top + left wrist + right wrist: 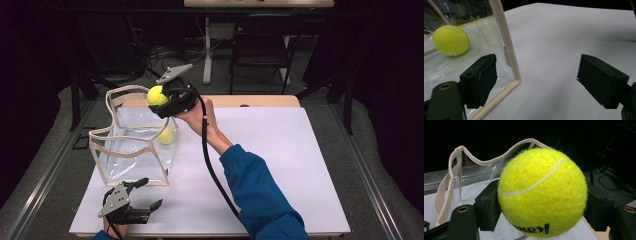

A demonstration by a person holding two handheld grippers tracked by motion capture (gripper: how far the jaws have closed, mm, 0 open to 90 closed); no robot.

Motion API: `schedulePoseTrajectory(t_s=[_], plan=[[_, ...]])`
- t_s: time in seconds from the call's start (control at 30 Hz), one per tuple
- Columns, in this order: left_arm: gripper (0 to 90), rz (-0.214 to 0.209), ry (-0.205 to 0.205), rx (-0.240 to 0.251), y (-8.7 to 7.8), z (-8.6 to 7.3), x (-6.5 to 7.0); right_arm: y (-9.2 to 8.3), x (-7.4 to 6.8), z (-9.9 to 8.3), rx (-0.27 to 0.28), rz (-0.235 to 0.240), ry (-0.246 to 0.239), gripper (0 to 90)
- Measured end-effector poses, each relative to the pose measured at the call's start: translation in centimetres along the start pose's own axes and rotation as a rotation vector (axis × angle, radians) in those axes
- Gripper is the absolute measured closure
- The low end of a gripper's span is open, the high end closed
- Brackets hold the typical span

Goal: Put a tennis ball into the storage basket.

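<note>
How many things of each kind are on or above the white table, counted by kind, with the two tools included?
Tennis balls: 2, one in the right tool, one inside the bag
Clear bag with beige trim: 1
Tools: 2, the left tool stands open beside the bag
Total: 5

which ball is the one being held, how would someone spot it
Start at the white table and find the clear bag with cream trim at its left. Above the bag's far edge the right gripper clamps a yellow tennis ball in the air. The other ball lies loose inside the bag; the held one sits between black jaws.
</note>
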State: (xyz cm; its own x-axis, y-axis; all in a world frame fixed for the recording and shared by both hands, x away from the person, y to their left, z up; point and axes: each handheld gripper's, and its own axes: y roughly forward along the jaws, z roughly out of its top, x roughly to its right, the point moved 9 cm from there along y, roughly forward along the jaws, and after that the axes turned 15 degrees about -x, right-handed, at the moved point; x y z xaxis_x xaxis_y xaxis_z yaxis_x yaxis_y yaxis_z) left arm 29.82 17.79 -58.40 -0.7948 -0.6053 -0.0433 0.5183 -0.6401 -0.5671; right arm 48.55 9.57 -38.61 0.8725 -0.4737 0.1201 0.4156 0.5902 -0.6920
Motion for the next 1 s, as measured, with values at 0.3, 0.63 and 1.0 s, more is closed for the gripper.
schedulePoseTrajectory(t_s=[0.3, 0.63, 1.0], plan=[[16.1, 0.001, -0.001, 0.001, 0.0, 0.0, 0.0, 0.4, -0.2, 0.1, -0.003, 0.001, -0.003, 26.0], [16.1, 0.0, -0.002, 0.001, 0.0, 0.0, 0.0, 0.9, -0.5, 0.4, -0.001, 0.004, -0.004, 26.0], [16.0, 0.001, -0.001, 0.003, 0.0, 0.0, 0.0, 1.4, -0.9, 0.6, -0.008, 0.005, -0.01, 26.0]])
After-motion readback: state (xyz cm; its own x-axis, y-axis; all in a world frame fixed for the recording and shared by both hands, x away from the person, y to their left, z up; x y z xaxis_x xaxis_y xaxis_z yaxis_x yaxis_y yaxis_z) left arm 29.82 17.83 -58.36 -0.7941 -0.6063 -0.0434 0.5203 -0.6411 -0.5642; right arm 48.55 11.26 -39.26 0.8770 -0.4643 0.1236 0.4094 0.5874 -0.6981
